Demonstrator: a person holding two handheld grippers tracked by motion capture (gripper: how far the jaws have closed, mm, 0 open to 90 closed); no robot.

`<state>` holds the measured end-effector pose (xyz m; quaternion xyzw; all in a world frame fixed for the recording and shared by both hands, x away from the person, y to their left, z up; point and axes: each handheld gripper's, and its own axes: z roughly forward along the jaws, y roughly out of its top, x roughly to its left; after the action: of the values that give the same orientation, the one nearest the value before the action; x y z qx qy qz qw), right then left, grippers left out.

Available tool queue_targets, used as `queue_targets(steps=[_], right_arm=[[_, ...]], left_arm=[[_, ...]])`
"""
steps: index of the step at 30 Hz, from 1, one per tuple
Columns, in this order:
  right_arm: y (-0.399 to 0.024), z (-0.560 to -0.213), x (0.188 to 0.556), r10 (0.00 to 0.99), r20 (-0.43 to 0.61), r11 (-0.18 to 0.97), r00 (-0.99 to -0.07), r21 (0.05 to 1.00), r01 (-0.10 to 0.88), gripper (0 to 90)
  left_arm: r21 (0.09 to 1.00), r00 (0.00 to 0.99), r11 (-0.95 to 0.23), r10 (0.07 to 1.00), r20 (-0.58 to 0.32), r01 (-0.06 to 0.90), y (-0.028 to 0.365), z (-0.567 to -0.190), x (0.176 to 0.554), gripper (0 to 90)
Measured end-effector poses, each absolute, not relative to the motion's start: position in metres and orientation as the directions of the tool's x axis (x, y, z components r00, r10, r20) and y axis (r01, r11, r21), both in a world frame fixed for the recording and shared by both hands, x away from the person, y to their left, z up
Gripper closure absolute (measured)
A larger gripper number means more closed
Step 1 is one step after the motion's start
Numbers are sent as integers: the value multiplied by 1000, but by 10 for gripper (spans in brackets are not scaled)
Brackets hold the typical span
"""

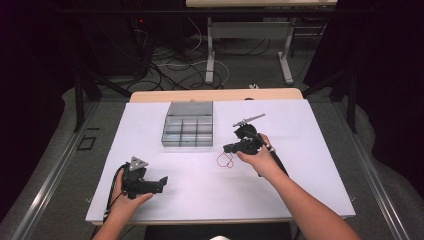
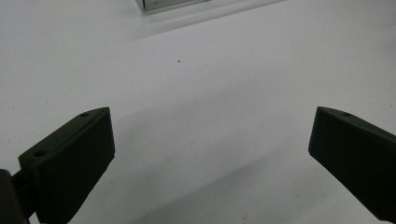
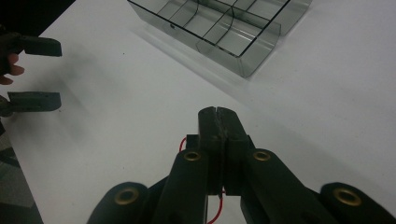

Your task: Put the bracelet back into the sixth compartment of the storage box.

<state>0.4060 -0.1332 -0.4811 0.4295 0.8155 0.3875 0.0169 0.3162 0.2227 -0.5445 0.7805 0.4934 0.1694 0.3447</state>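
My right gripper [image 1: 228, 147] is near the middle of the white table, its jaws pressed together and pointing left. A thin red cord loop [image 1: 226, 160] hangs from them, and in the right gripper view [image 3: 217, 112] the red cord [image 3: 181, 145] shows beside and under the shut jaws. Just beyond it stands a clear grey compartment box [image 1: 188, 131] [image 3: 219, 28] with its lid open and its cells looking empty. My left gripper [image 1: 162, 182] [image 2: 212, 126] rests at the front left, open with nothing between its jaws. It also shows in the right gripper view [image 3: 35, 72].
The white table top [image 1: 300, 150] ends at a front edge close to both forearms. A corner of the box [image 2: 168, 3] is at the top of the left gripper view. Beyond the table are desk legs [image 1: 211, 50] and cables on the floor.
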Motion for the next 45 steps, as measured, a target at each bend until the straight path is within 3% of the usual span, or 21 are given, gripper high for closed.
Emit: queue_targets(steps=[45], right_arm=[[-96,-466,442,750,282,262,-599,704,660,900]], left_arm=[[705,457,-275,886,-78,654,223,-545,317,6]])
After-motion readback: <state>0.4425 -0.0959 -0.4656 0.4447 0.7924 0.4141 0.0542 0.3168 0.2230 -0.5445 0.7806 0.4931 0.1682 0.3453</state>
